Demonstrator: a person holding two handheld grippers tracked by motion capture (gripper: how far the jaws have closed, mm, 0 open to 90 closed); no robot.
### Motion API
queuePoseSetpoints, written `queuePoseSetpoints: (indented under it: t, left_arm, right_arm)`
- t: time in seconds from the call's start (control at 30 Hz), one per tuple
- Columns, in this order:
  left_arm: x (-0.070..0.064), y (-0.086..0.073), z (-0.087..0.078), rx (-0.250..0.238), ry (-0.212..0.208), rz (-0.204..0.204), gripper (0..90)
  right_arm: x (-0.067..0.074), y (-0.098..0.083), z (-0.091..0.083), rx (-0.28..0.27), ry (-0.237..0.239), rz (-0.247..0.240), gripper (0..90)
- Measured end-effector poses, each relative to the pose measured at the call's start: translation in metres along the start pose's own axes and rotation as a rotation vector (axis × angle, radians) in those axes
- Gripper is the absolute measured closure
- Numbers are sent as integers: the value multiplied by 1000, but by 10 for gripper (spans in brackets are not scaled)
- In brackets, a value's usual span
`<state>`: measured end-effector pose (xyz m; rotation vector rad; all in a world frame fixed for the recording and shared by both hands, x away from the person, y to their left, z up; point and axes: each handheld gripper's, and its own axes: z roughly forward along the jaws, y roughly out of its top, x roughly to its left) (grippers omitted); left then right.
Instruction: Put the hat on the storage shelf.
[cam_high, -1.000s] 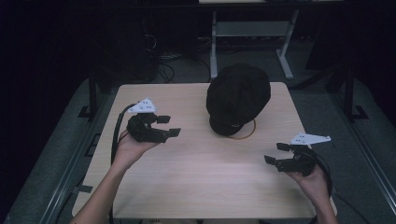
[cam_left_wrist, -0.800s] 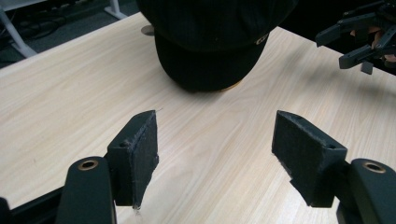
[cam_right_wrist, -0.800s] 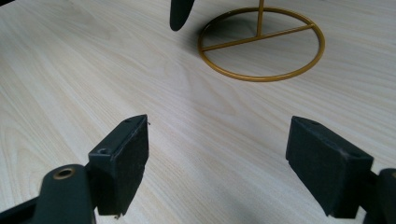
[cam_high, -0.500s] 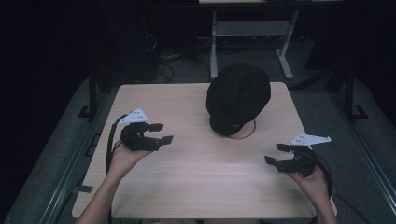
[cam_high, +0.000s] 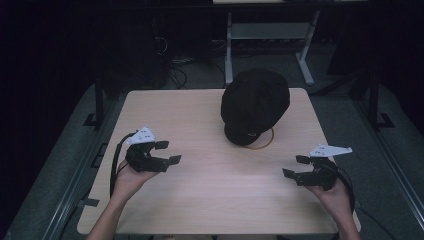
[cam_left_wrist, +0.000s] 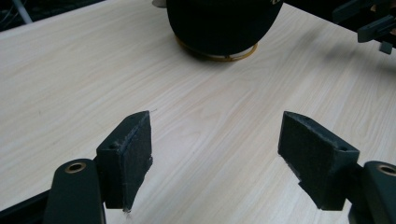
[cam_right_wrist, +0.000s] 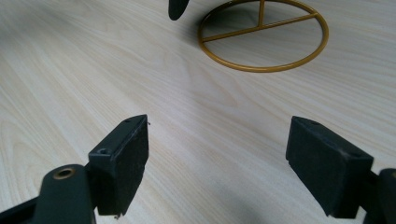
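Note:
A black cap (cam_high: 255, 102) sits on a gold wire stand whose ring base (cam_high: 265, 144) rests on the light wooden table (cam_high: 215, 200), right of centre toward the back. My left gripper (cam_high: 169, 152) hovers low over the table's left side, well short of the cap (cam_left_wrist: 219, 23). Its jaws have just been opening and stand wide, with nothing between them (cam_left_wrist: 217, 140). My right gripper (cam_high: 295, 166) is held near the right front edge, open and empty (cam_right_wrist: 217, 140). It faces the ring base (cam_right_wrist: 264, 35) and the cap's brim (cam_right_wrist: 177, 7).
Behind the table stand a white desk frame (cam_high: 305, 50) and floor cables (cam_high: 175, 70). Dark floor surrounds the table. The other gripper (cam_left_wrist: 373, 23) appears at the top right of the left gripper view. Bare wood lies between the two grippers.
The left gripper has sunk and drawn back toward the near left of the table, and its jaws have spread a little wider. The right gripper and the cap have not moved.

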<state>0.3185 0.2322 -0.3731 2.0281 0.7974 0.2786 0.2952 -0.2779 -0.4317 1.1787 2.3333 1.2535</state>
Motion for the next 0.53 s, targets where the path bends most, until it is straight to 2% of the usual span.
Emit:
queuePoseSetpoints:
  t: [0.27,0.3,0.43,0.53]
  left_arm:
    - [-1,-17,-5,-16,22,-11,253]
    - [-2,-22,-5,-35,21,-20,253]
    - [-5,-42,-3,-58,36,-34,253]
    - [-6,-52,0,-36,44,-34,244]
  right_arm:
    - [1,-1,0,1,0,0,214]
    - [1,-1,1,4,1,-3,214]
    - [3,-1,0,-2,1,-2,213]
    - [4,-1,0,-7,6,-6,212]
